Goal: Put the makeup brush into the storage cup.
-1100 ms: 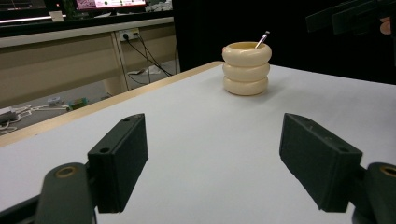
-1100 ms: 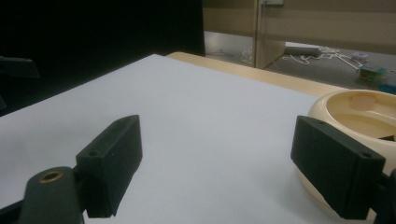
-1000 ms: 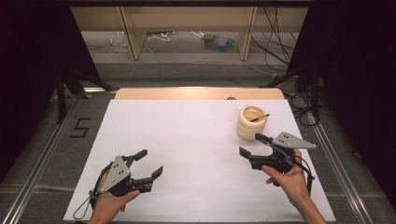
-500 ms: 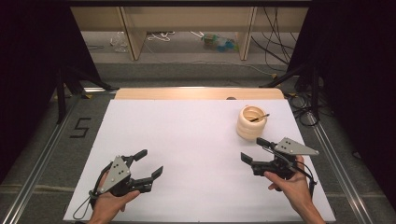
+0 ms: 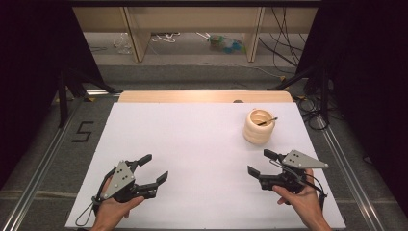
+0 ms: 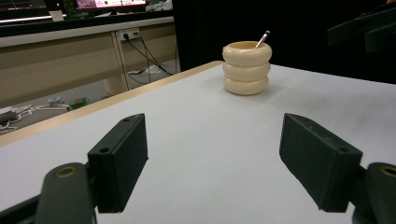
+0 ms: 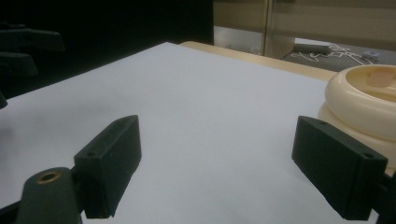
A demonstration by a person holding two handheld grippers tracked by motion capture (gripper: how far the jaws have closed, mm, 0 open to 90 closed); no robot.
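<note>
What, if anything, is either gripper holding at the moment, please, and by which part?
Nothing is held. The left gripper and right gripper both have their jaws wide open over the table, apart from the cup.

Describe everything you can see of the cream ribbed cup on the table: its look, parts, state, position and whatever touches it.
The cream cup looks like three rounded rings stacked into one short pot, smooth and matte, perhaps plastic or ceramic. It stands upright on the white table, toward the far right side, near the wooden edge. Its top is open, and a thin stick with a metallic look leans inside, its tip poking above the rim. Nothing else touches it; the right gripper sits open just in front of it, apart.
</note>
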